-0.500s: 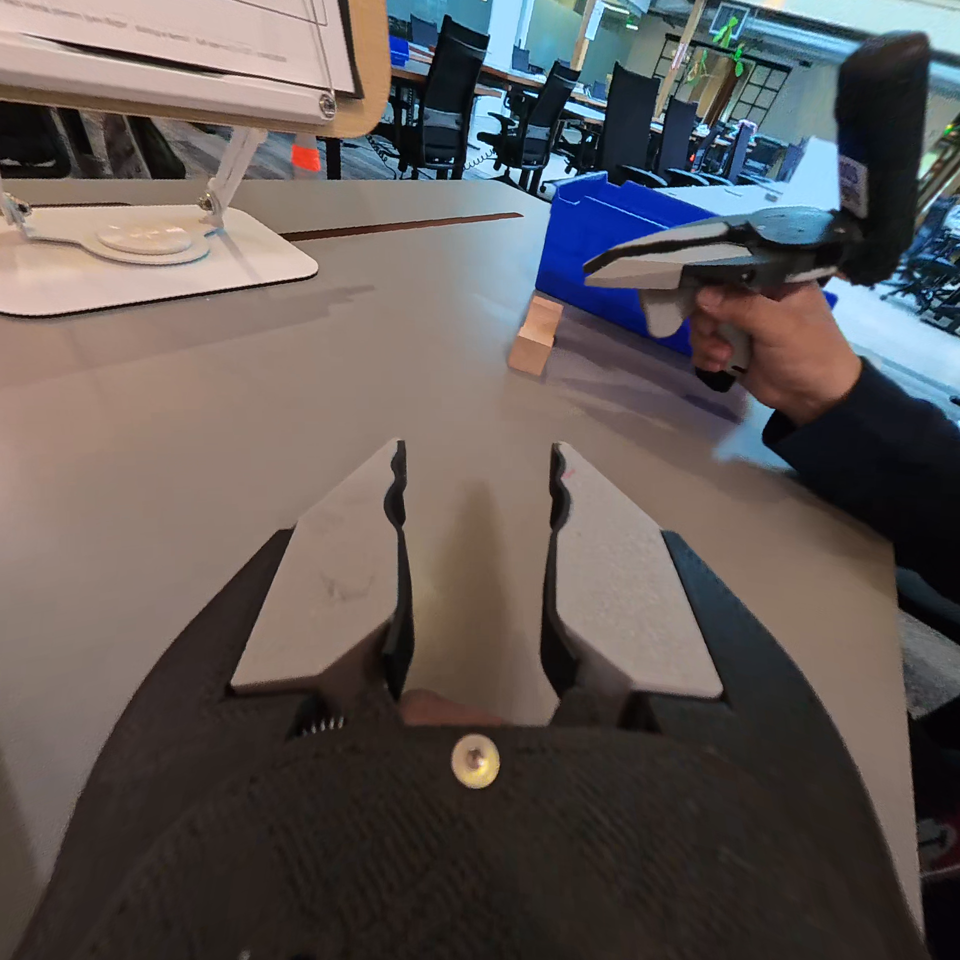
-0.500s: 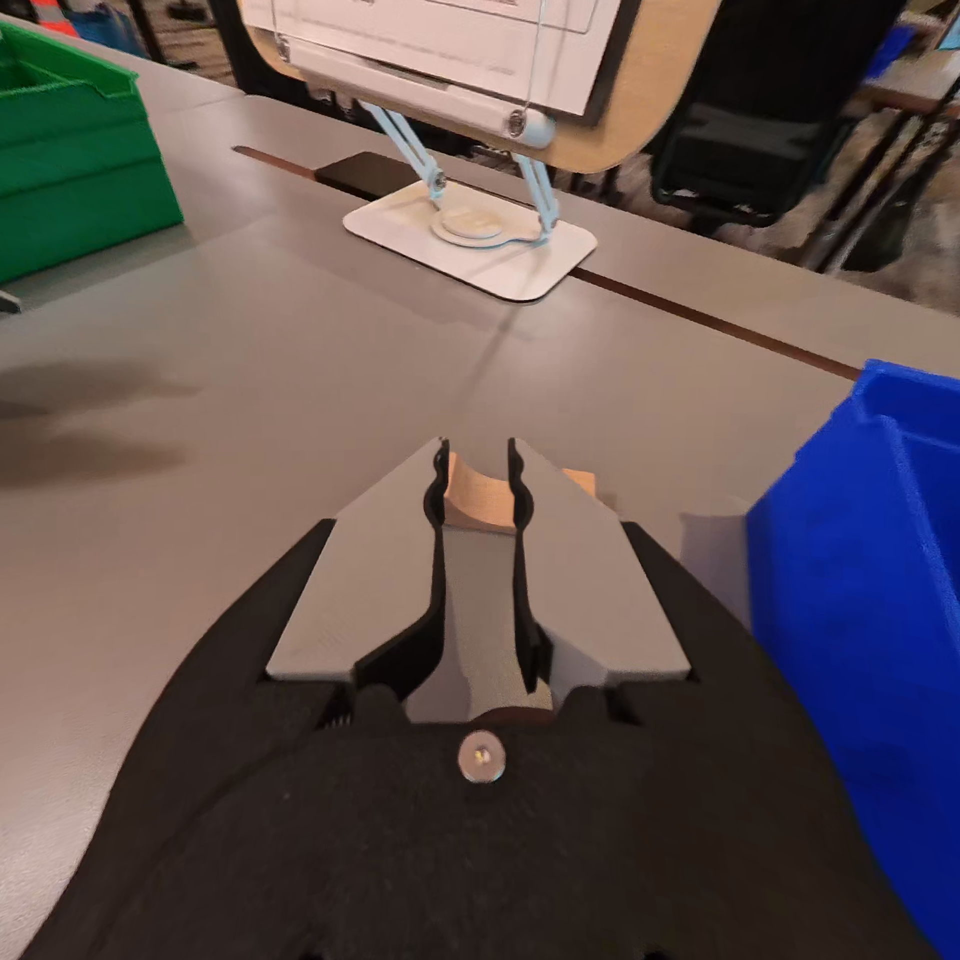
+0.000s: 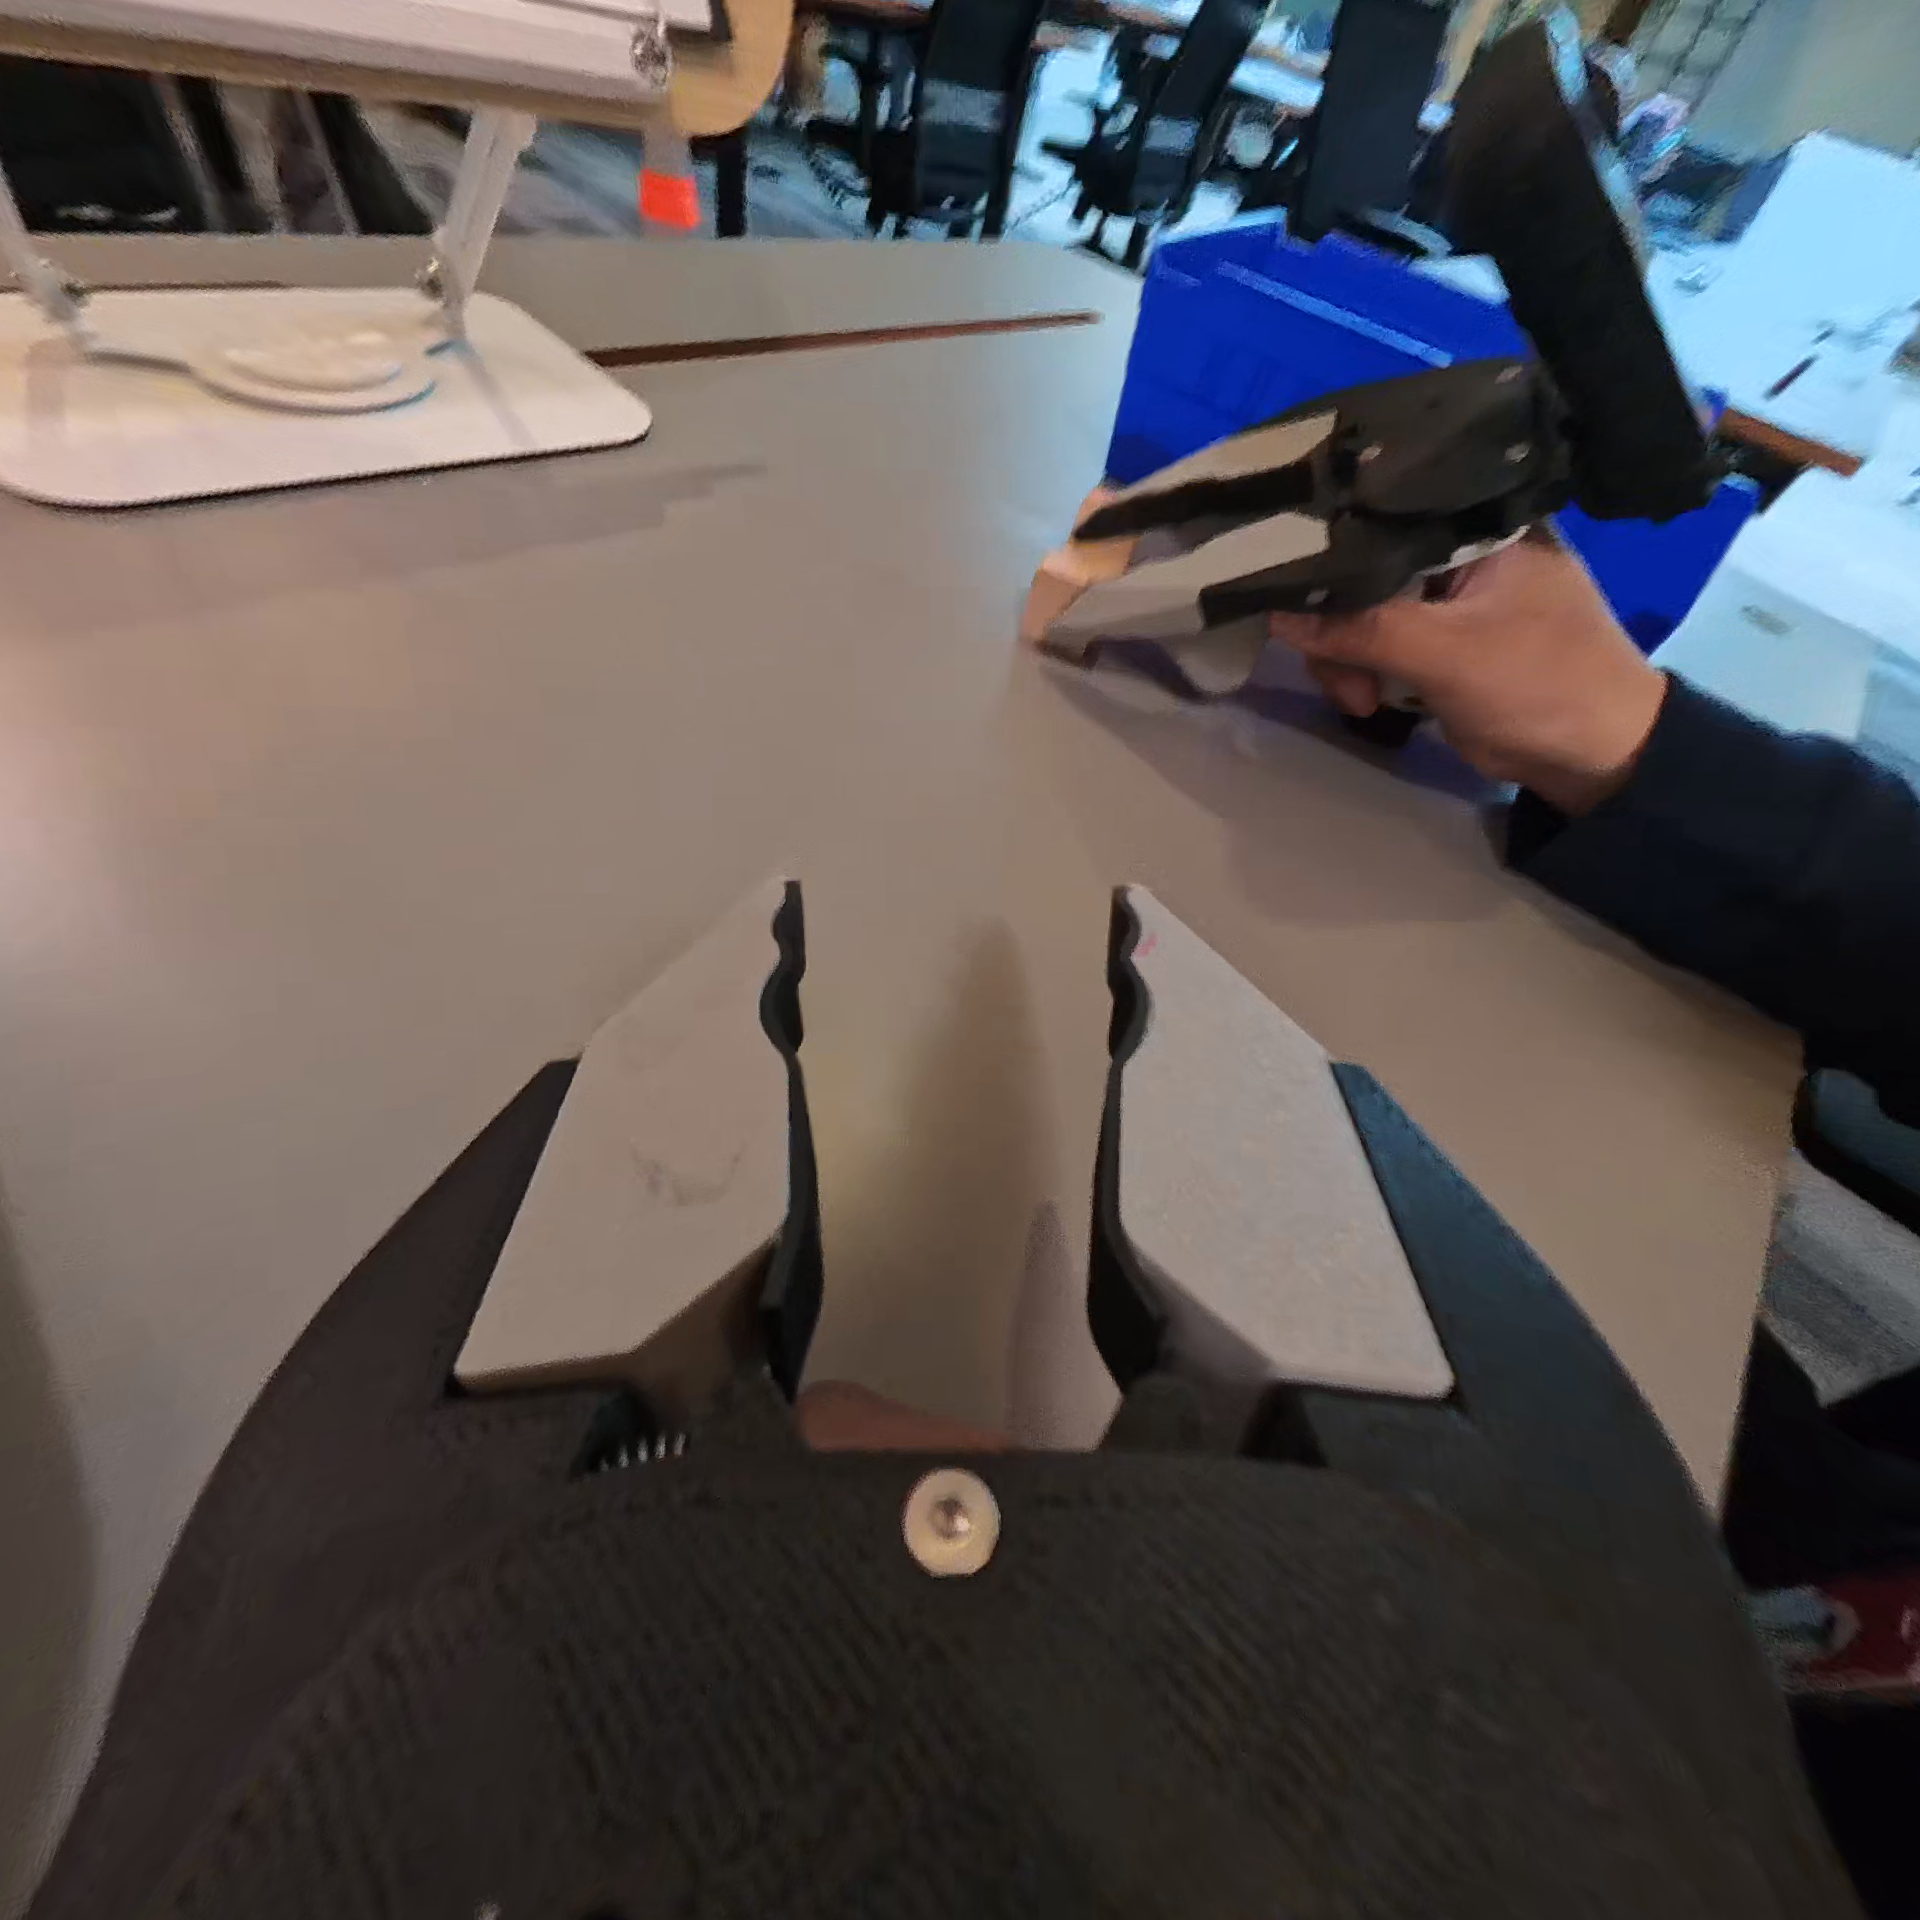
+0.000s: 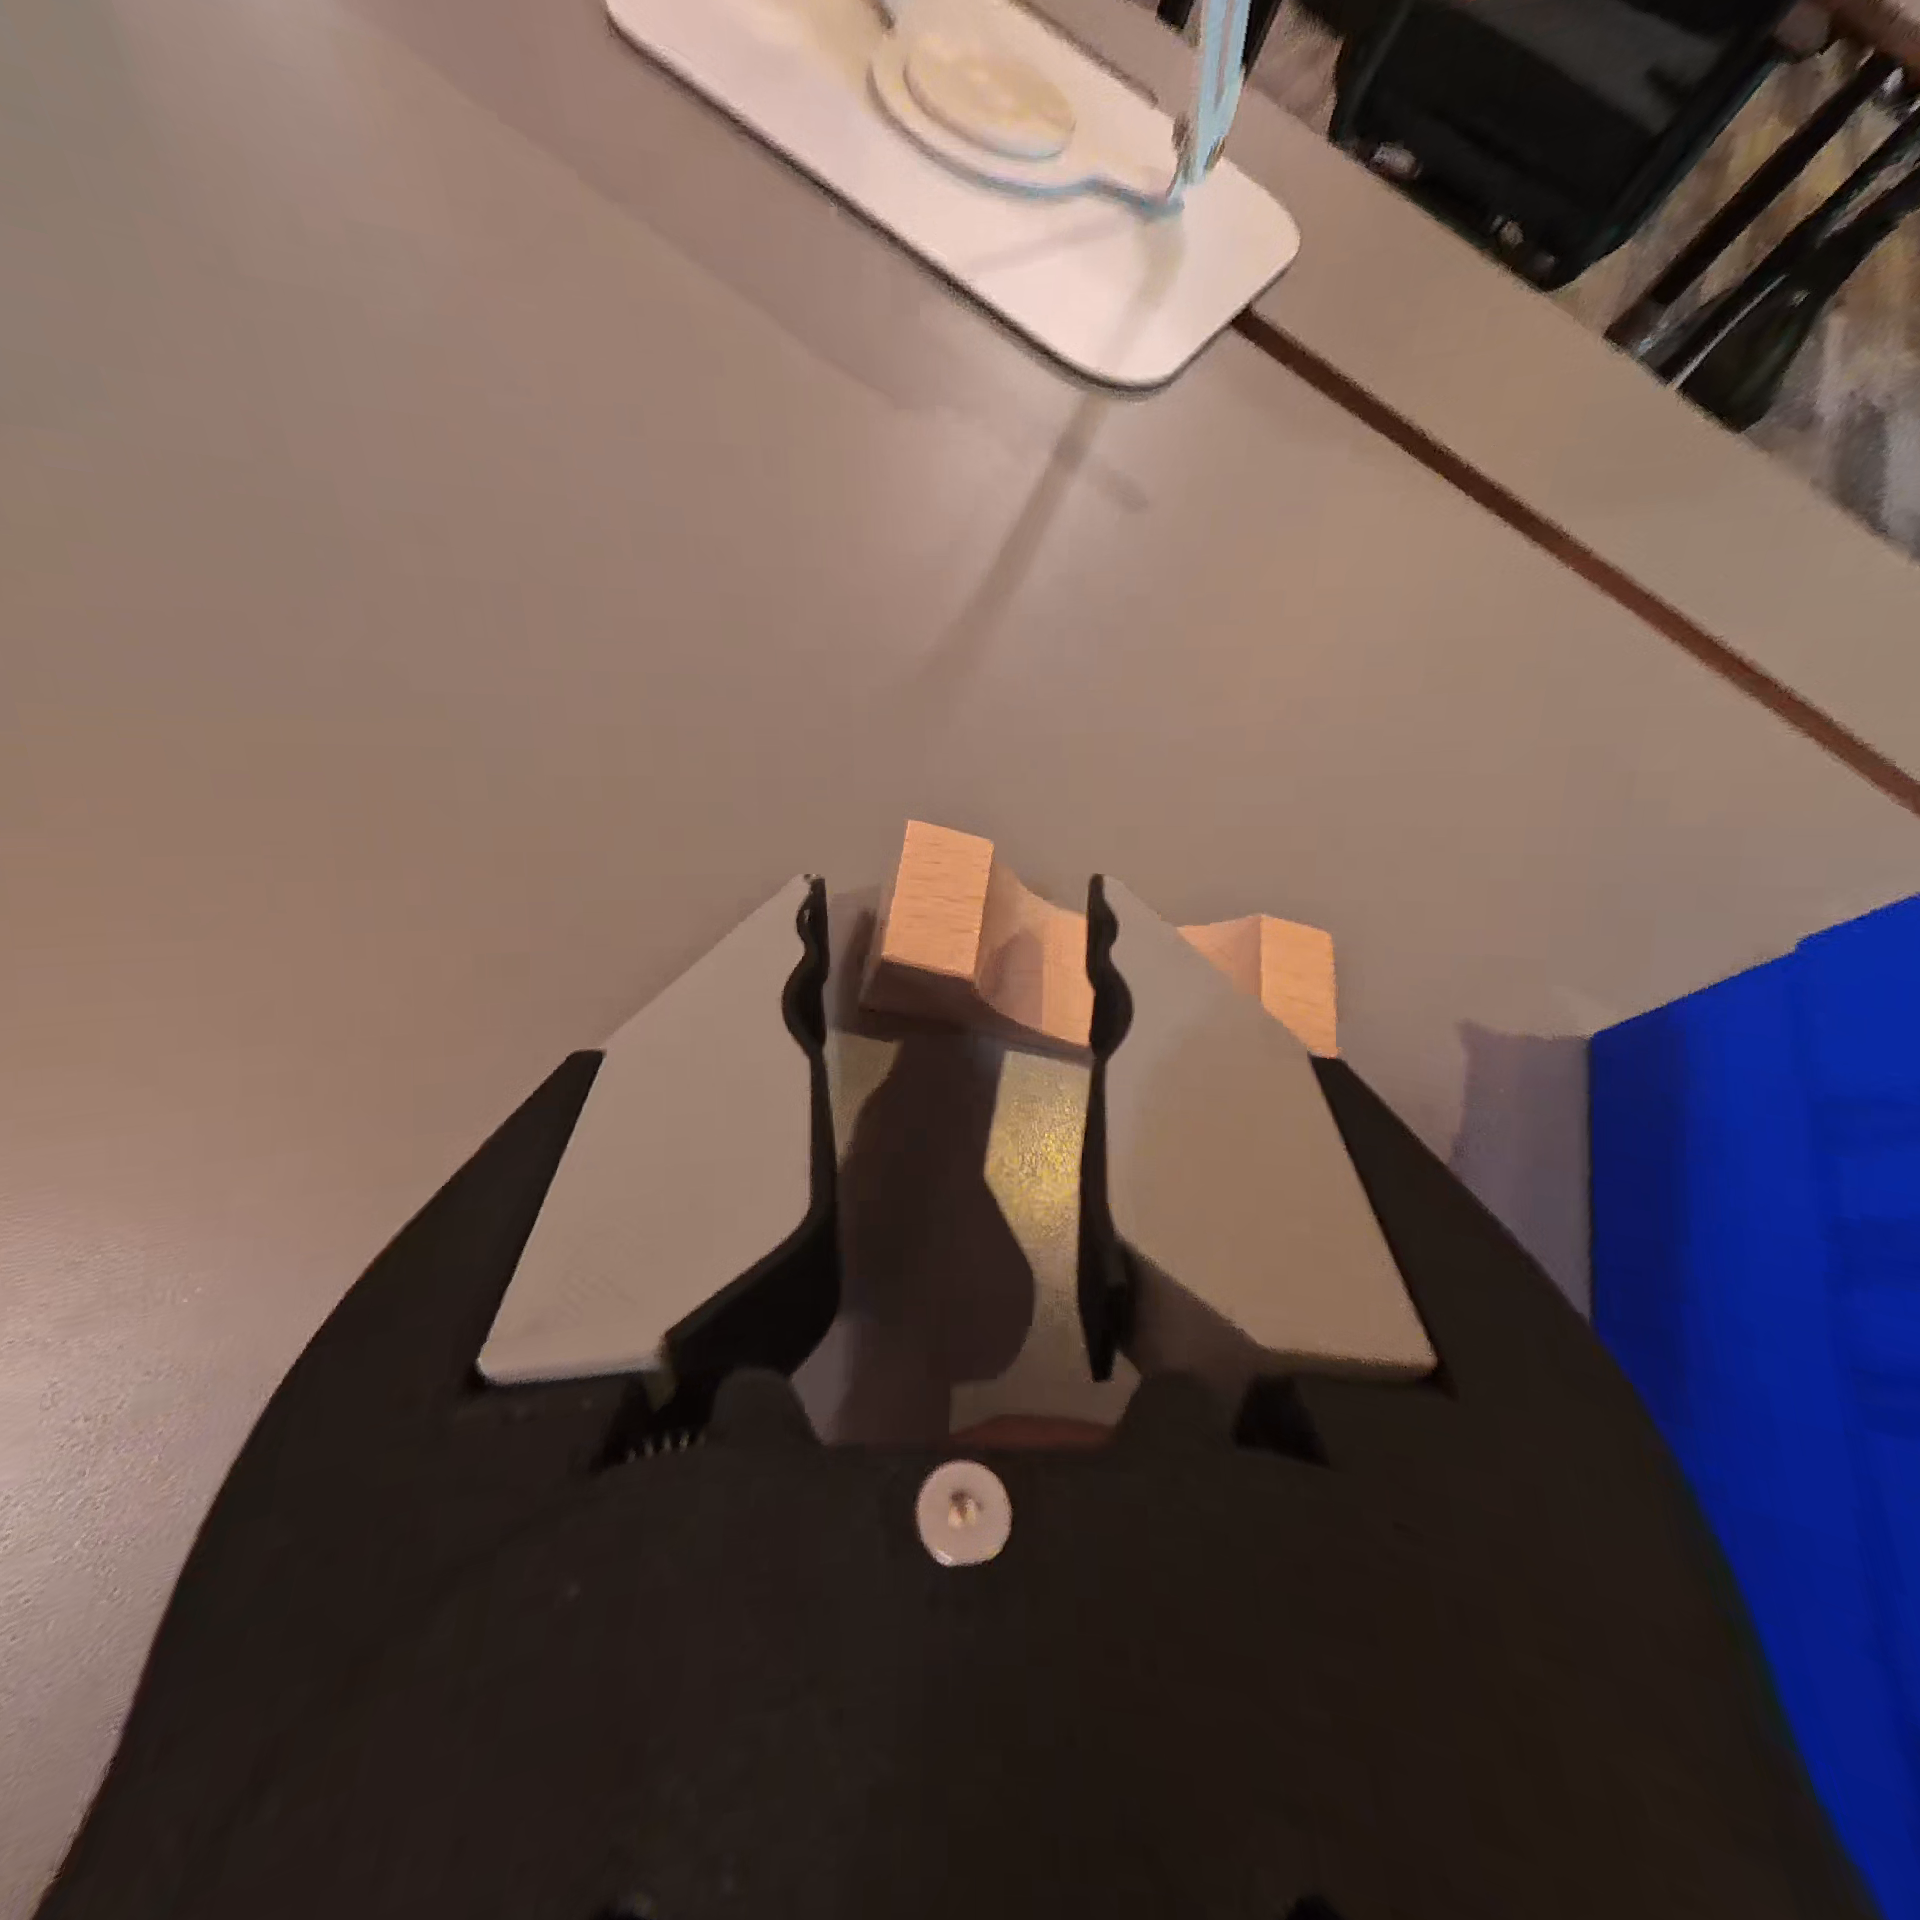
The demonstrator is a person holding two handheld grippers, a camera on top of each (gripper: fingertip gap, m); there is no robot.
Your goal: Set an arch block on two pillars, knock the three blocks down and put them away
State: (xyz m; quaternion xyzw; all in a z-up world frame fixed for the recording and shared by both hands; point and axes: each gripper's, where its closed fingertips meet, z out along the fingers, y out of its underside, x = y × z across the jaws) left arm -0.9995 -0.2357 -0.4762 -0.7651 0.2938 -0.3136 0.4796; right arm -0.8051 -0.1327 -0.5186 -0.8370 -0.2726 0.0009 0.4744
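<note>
Near the table's [image 4: 416, 623] right edge, beside a blue bin [image 4: 1766, 1247], the wooden arch block [image 4: 935, 925] lies on its side. The right gripper [image 4: 951, 935] straddles one of its legs with fingers spread and no visible squeeze, likely lining up a pickup for putting away. The left gripper [image 3: 956, 935] hovers unclenched, holding nothing, over bare table. A white stand [image 3: 312, 395] sits at the far edge. No legible writing shows.

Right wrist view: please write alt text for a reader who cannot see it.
The right gripper, jaws open, points at a pale wooden arch block lying on the grey table, with a gap at the left pad. A blue plastic bin stands at right, a white stand base beyond.
</note>
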